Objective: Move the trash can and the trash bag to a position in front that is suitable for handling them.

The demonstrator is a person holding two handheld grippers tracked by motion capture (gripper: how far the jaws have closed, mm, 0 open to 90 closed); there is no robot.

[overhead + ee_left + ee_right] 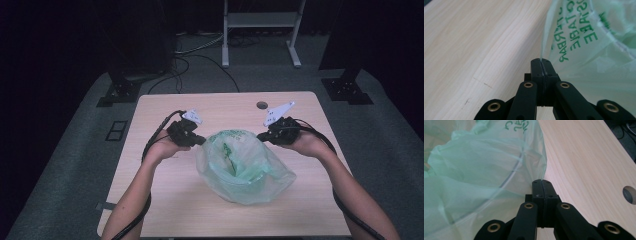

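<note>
currently both claws are fully closed, each pinching one side of the green plastic bag (240,165) at mid-table: left gripper (201,140), right gripper (261,136), spreading its mouth open for access.

Green lettering on the plastic bag (586,50) cut off by the frame's top edge, too partial to read. Bag contents (235,162) veiled by translucent film, unidentifiable. Table hole (630,194) clipped at right

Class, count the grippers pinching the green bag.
2. The left gripper grips the bag at its left rim; the right gripper grips its right rim.
</note>
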